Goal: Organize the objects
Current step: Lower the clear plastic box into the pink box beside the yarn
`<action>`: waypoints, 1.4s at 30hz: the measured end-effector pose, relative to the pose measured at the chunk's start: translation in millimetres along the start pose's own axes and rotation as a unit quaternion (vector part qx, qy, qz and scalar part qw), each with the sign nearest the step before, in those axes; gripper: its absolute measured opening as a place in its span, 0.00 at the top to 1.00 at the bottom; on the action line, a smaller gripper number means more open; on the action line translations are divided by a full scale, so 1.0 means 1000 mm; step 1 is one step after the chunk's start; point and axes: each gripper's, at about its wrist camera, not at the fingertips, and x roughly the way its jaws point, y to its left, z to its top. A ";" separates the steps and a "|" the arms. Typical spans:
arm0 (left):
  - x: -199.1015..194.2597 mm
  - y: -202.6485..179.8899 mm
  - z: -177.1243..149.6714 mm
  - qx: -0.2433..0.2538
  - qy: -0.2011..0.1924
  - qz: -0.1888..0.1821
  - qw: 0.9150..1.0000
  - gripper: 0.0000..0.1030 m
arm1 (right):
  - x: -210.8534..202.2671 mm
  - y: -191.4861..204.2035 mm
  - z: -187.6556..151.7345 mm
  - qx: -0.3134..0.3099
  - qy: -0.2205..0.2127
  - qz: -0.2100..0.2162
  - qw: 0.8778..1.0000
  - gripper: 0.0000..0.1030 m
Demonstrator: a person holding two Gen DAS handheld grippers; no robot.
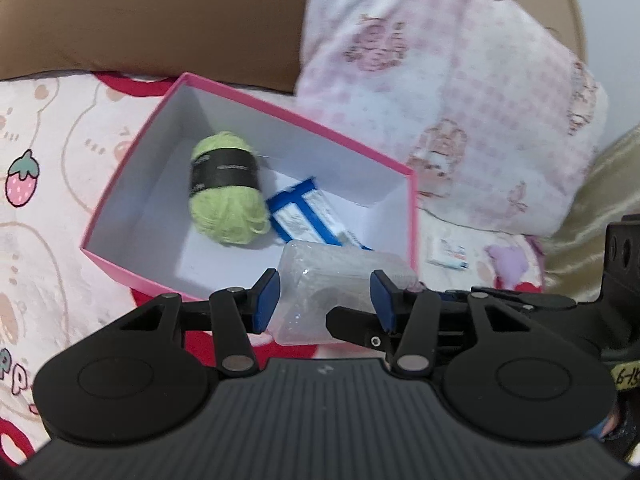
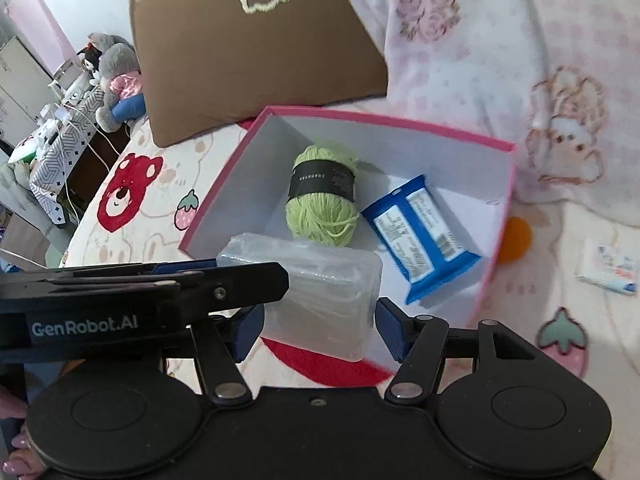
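Cotton bedding (image 2: 132, 240) with printed bears and strawberries covered the bed, and we saw a brown cushion (image 2: 256, 64) and a pink checked quilt (image 1: 460, 92) behind the working place. On the bedding stood a pink box (image 2: 496, 240) with white inner walls, open at the top. Inside it lay a ball of green yarn (image 2: 324, 196) with a black band, and just beside the yarn a blue packet (image 2: 420, 236) with white labels.

We held a clear plastic case (image 2: 320, 300) with both grippers at the same time. It hung over the near edge of the box. The left gripper (image 1: 324, 300) pressed its blue pads on two opposite sides of the case, and the right gripper (image 2: 320, 328) was closed on it in the same way.

Outside the box, a small white packet (image 2: 608, 272) lay on the bedding, and an orange ball (image 2: 518, 240) rested against the box wall.
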 end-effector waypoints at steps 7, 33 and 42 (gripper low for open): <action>0.033 0.028 0.017 0.001 0.012 0.032 0.999 0.53 | 0.048 -0.010 0.012 0.035 0.016 0.025 0.999 0.39; 0.113 0.075 0.021 -0.002 0.075 0.091 0.993 0.57 | 0.137 -0.033 0.007 0.096 0.074 0.036 0.992 0.49; 0.121 0.077 0.018 0.010 0.054 0.097 0.994 0.60 | 0.137 -0.027 0.007 0.078 0.057 0.014 0.995 0.57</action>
